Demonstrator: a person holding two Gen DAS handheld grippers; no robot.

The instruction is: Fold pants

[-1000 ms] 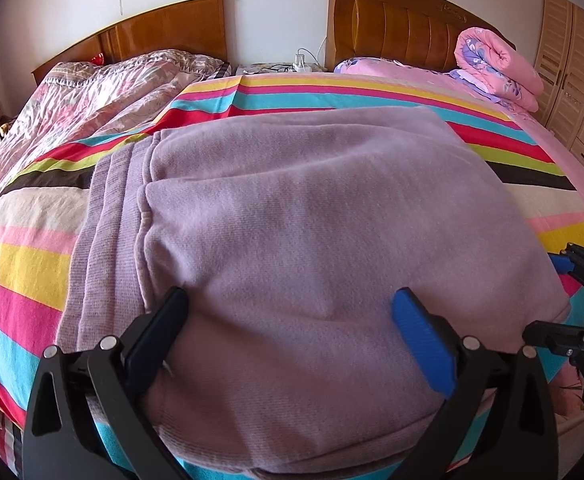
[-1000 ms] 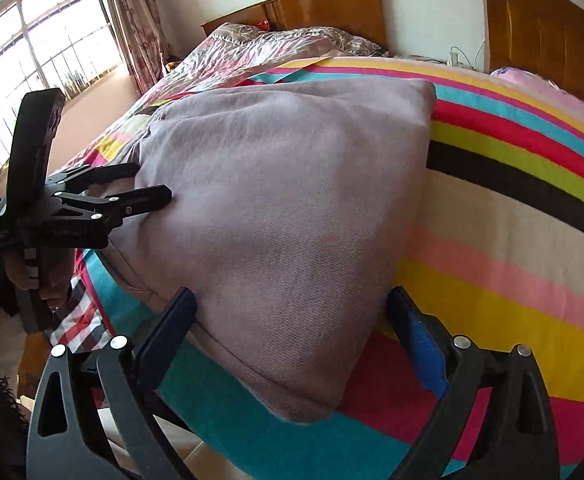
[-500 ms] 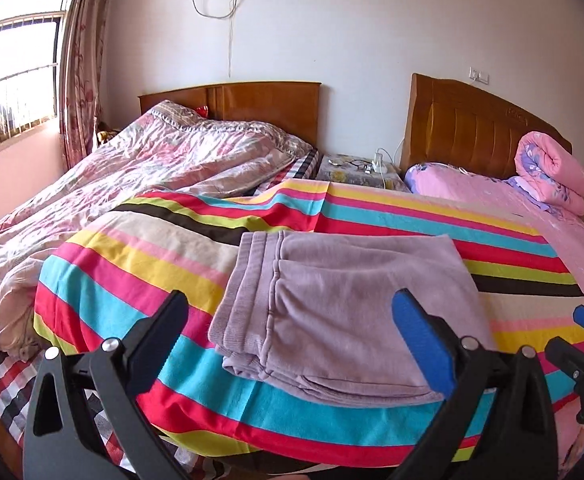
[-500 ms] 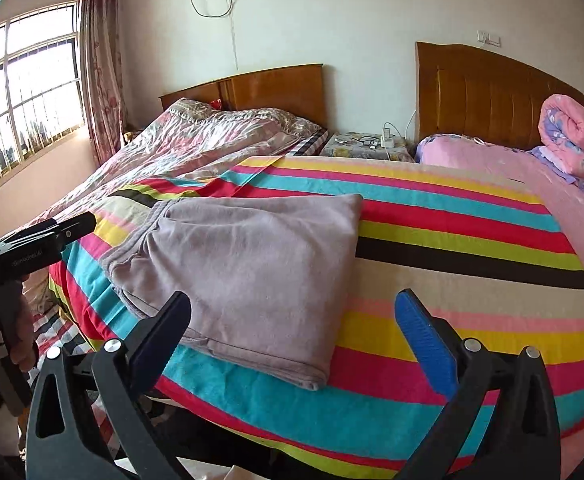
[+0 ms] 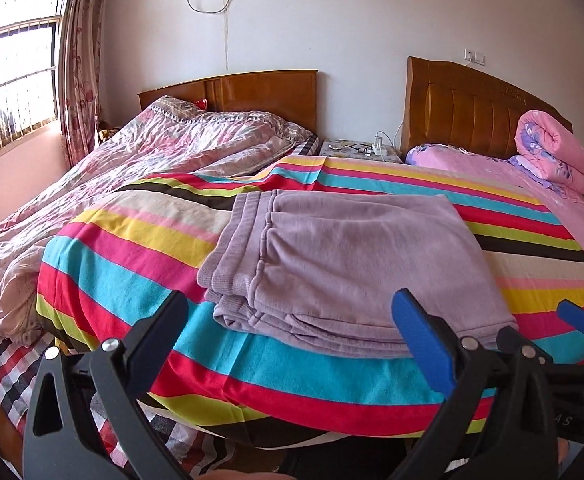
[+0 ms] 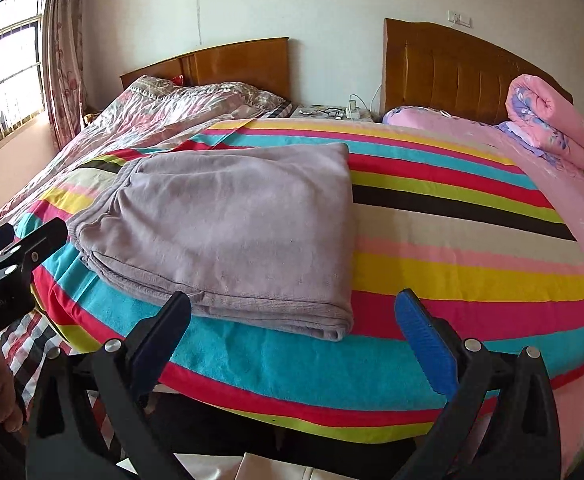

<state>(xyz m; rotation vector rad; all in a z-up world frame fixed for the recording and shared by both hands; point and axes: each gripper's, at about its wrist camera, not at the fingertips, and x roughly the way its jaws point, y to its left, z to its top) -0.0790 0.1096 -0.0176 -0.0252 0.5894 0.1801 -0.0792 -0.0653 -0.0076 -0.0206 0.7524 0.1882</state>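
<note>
The lilac pants (image 5: 351,264) lie folded into a flat rectangle on the striped blanket (image 5: 132,280), with the waistband at the left. They also show in the right wrist view (image 6: 232,232). My left gripper (image 5: 292,328) is open and empty, held back off the near edge of the bed, clear of the pants. My right gripper (image 6: 292,324) is open and empty too, back from the bed edge at the pants' near right corner. The right gripper's blue tip shows at the right of the left wrist view (image 5: 579,316), and the left gripper's body at the left of the right wrist view (image 6: 8,256).
A crumpled pink floral quilt (image 5: 112,168) covers the left bed. A rolled pink quilt (image 5: 551,148) lies at the right headboard. A nightstand (image 5: 355,148) with cables stands between the wooden headboards. A window (image 5: 8,80) and curtain are at the left.
Both grippers have pulled back and up from the pants, which were close under them a second ago. The pants stay folded on the blanket.
</note>
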